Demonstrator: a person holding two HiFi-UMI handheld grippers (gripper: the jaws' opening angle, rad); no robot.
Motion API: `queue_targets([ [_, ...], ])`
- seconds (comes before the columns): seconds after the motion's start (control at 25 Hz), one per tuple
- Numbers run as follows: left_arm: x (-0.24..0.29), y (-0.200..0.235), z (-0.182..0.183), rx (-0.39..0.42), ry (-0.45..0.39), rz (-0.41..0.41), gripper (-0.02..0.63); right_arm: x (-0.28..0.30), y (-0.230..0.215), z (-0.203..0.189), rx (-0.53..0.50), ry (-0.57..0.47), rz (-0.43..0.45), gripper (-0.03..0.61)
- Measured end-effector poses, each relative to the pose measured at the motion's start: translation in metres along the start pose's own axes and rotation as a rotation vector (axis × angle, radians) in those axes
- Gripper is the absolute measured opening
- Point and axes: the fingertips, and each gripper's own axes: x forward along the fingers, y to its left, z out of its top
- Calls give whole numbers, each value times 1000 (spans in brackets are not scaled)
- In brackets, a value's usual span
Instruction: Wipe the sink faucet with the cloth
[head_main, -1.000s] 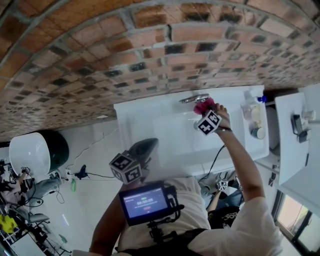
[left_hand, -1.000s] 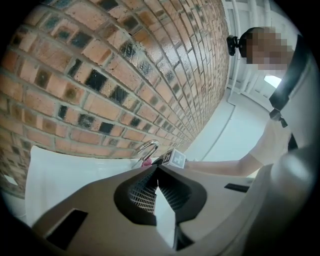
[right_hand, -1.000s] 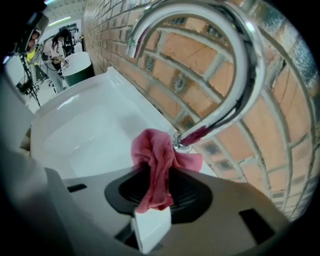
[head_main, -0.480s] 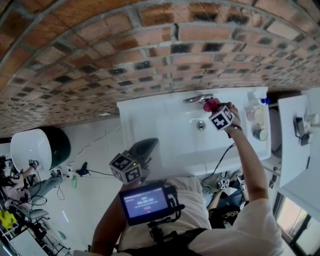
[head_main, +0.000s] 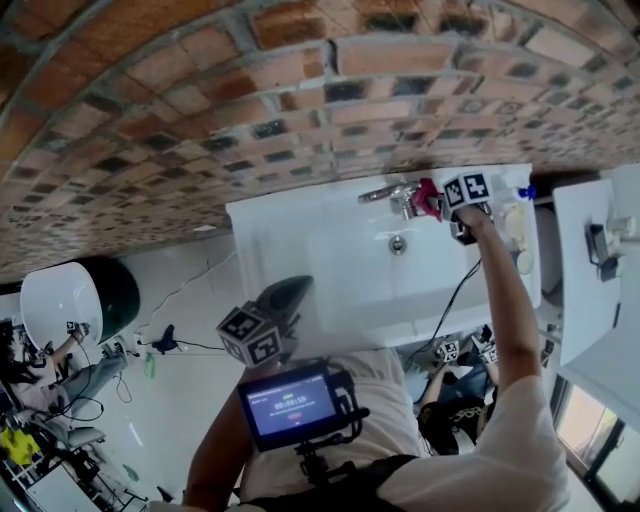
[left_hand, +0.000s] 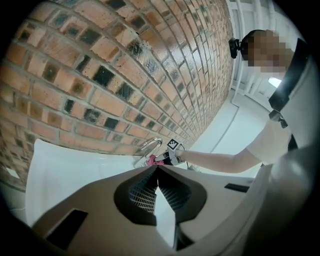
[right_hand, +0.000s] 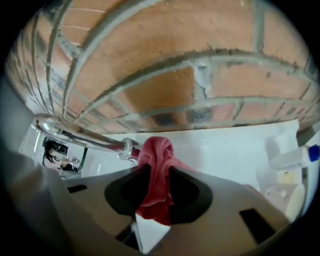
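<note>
Gripping a bunched fold of the pink cloth (right_hand: 156, 175), the right gripper (right_hand: 155, 202) has its jaws clenched on it. The free end of the cloth rises past the jaw tips and lies against the base of the chrome faucet (right_hand: 75, 134), just ahead of the jaws. The spout runs away to the left of these jaws.

Straight ahead of them, behind the faucet, stands the brick wall (right_hand: 200, 60), and under it is the back rim of the white sink (right_hand: 225, 150). To the right of the jaws, near the sink corner, stand a white bottle with a blue cap (right_hand: 295, 156) and a pale container (right_hand: 287, 195) just beside it. The drain (head_main: 398, 243) lies in the basin, on the near side of the right jaws.

The left gripper (left_hand: 157, 192) has its jaws pressed together and empty. The faucet is well apart from it, far ahead of its tips, beyond the near rim of the sink.

A small screen (head_main: 290, 405) on the person's chest shows a line of print, too small to read. The marker cube (head_main: 468, 190) carries only black and white squares. The labels on the bottles are too blurred to read.
</note>
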Motion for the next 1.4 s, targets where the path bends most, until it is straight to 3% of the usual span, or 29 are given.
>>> queue_targets([
  [0.28,10,-7,5,-5,0,-7,0,35,2,1,117,44,122,121],
  [0.64,6,4,2,-33,3,37,0,58,-12,3,485,-56,339,120],
  [0.92,11,4,-4,-24,15,35,0,66,-17,-2,646,-108,437,120],
  [1.08,16,-3,-1,-30,17,18,0,43,-18,3,622,-210,466,120],
  [1.4,7,3,-7,-22,45,-11,0,-31,-18,18,460,-502,491,120],
])
